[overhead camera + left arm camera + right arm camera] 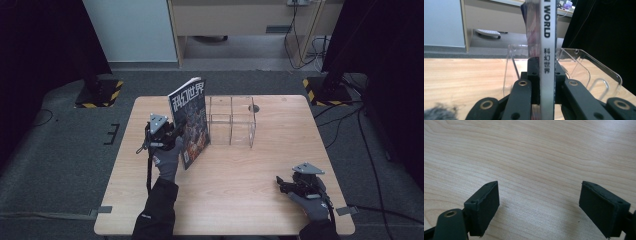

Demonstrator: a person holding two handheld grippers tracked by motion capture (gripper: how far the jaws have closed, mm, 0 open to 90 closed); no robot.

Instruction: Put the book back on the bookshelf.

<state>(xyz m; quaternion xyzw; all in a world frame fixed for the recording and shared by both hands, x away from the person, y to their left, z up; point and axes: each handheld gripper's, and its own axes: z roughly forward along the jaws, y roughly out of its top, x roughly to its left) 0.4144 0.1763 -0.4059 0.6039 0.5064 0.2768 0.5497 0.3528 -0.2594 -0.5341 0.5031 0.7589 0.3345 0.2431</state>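
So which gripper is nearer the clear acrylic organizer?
Left. The left gripper holds the magazine upright just left of the clear acrylic organizer. The right gripper rests open near the table's front right corner, well away.

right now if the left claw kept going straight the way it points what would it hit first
Probably the clear rack. The left claw, shut on the magazine, points at the rack just beyond, with bare table between them; how far off is hard to judge.

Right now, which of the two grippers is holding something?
The left gripper: its fingers clamp the spine of an upright magazine beside the clear acrylic organizer. The right gripper sits open over bare table.
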